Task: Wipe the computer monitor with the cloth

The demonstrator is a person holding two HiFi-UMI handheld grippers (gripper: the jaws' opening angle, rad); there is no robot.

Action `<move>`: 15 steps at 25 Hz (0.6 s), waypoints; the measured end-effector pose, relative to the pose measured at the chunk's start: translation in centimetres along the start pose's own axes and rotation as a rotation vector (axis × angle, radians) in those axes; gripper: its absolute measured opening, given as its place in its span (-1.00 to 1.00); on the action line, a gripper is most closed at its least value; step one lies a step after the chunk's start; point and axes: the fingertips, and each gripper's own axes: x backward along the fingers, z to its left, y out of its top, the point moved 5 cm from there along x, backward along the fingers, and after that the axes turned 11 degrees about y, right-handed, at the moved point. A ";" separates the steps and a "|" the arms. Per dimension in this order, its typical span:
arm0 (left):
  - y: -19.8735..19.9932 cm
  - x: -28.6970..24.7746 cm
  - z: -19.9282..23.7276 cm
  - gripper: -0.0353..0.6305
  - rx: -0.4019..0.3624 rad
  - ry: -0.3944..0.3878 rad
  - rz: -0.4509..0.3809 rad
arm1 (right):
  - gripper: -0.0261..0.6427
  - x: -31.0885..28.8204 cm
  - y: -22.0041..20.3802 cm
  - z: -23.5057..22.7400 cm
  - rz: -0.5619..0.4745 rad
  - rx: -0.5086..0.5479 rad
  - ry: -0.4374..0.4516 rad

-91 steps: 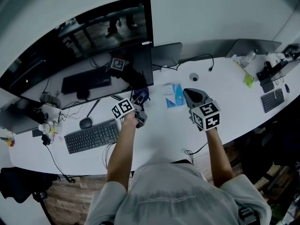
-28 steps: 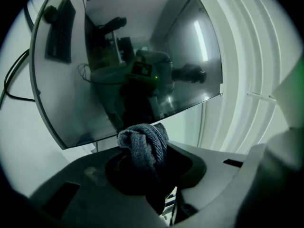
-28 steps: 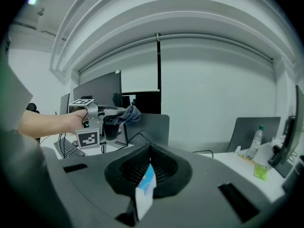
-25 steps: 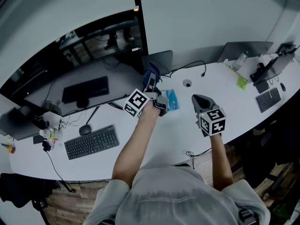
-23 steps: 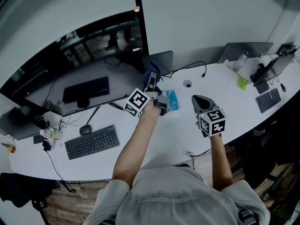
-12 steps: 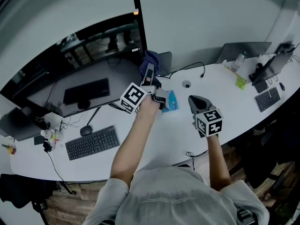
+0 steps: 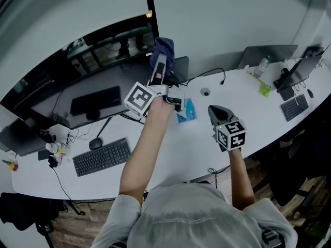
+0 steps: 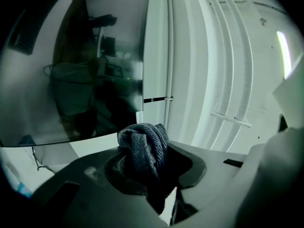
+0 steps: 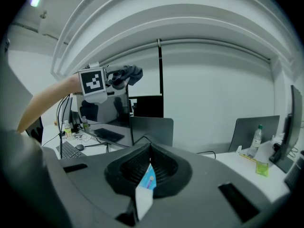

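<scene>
The cloth (image 7: 163, 48), a dark blue wad, is pinched in the left tongs (image 7: 161, 62), whose jaws are clamped on it with a fold bulging out past the tips (image 8: 144, 148). It sits high at the right edge of the monitor (image 7: 62, 79), close under the top corner; I cannot tell whether it touches the glass. In the left gripper view the screen edge runs just left of the cloth, with pale wall panels to the right. Leftward the whole dark screen lies open; rightward a smaller dark screen (image 7: 181, 67) stands just behind the edge.

The right tongs (image 7: 213, 110) hover low over the counter (image 7: 170, 149), well apart from the left. Their jaws are drawn almost together (image 9: 146, 175), and a thin white and blue sliver shows in the slit; held or merely seen through, I cannot tell. A blue packet (image 7: 185, 110) lies on the counter between the two tongs. A keyboard (image 7: 102, 157) and mouse (image 7: 94, 143) lie under the monitor's left part.

Half a second ago the cloth was lower on that same edge; earlier still it was down by the monitor's bottom edge. The right tongs have barely shifted.
</scene>
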 end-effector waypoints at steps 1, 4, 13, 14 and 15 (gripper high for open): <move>0.0 0.0 -0.8 -0.63 0.001 -0.018 0.004 | -0.88 0.0 0.0 0.1 -0.001 0.000 0.000; 0.3 0.3 -2.4 -0.63 -0.005 -0.050 0.006 | -0.88 -0.1 0.2 0.4 -0.007 0.005 0.002; 1.9 4.2 -3.2 -0.63 -0.365 -0.003 0.122 | -0.88 -0.9 2.8 2.2 -0.039 0.052 0.049; 2.3 4.9 -3.1 -0.63 -0.423 0.011 0.127 | -0.88 -1.2 3.3 2.5 -0.044 0.058 0.060; 2.8 5.7 -3.1 -0.63 -0.485 0.024 0.132 | -0.88 -1.4 3.8 2.8 -0.048 0.064 0.072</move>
